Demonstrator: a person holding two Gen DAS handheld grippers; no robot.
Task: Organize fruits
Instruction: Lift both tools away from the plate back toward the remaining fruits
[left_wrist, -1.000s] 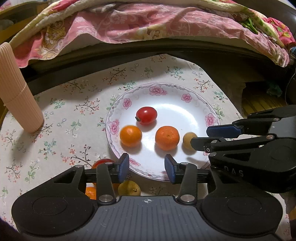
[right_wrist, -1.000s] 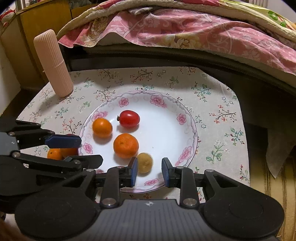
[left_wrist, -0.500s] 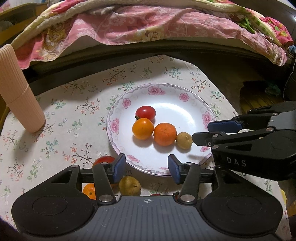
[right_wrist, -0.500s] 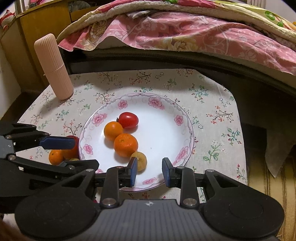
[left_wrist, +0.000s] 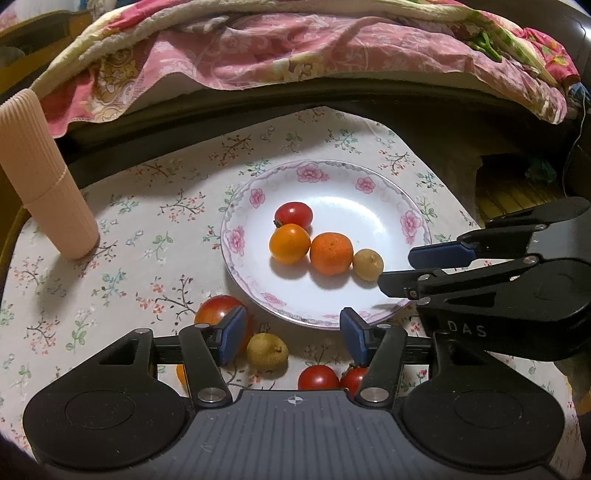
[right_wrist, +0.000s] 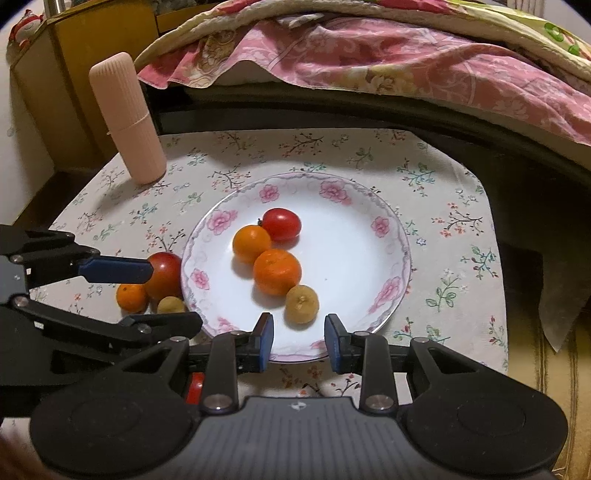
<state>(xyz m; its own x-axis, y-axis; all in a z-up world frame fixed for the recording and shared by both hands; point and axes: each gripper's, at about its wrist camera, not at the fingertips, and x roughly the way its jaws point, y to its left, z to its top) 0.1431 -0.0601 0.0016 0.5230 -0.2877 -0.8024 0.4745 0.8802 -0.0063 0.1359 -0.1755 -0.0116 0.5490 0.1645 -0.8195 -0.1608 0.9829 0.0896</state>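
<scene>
A white floral plate (left_wrist: 384, 199) (right_wrist: 354, 266) holds a red tomato (left_wrist: 294, 215) (right_wrist: 281, 224), two oranges (left_wrist: 330, 253) (right_wrist: 276, 271) and a small yellow-brown fruit (left_wrist: 368, 264) (right_wrist: 301, 304). On the cloth in front of the plate lie a big tomato (left_wrist: 214, 314) (right_wrist: 164, 274), a yellow-brown fruit (left_wrist: 267, 350) (right_wrist: 170, 305), a small orange (right_wrist: 132, 296) and two small tomatoes (left_wrist: 318, 376). My left gripper (left_wrist: 291, 334) is open above these loose fruits. My right gripper (right_wrist: 299, 341) is open at the plate's near rim, just behind the yellow-brown fruit.
A ribbed pink cylinder (left_wrist: 44, 177) (right_wrist: 127, 118) stands at the back left of the floral tablecloth (left_wrist: 147, 229). A pink quilt (left_wrist: 295, 48) hangs over the dark edge behind. The cloth drops off at the right (right_wrist: 491, 258).
Both grippers pulled back and up from the plate. The left orange rolled against the other fruits on the plate. More loose fruits came into view under the left gripper.
</scene>
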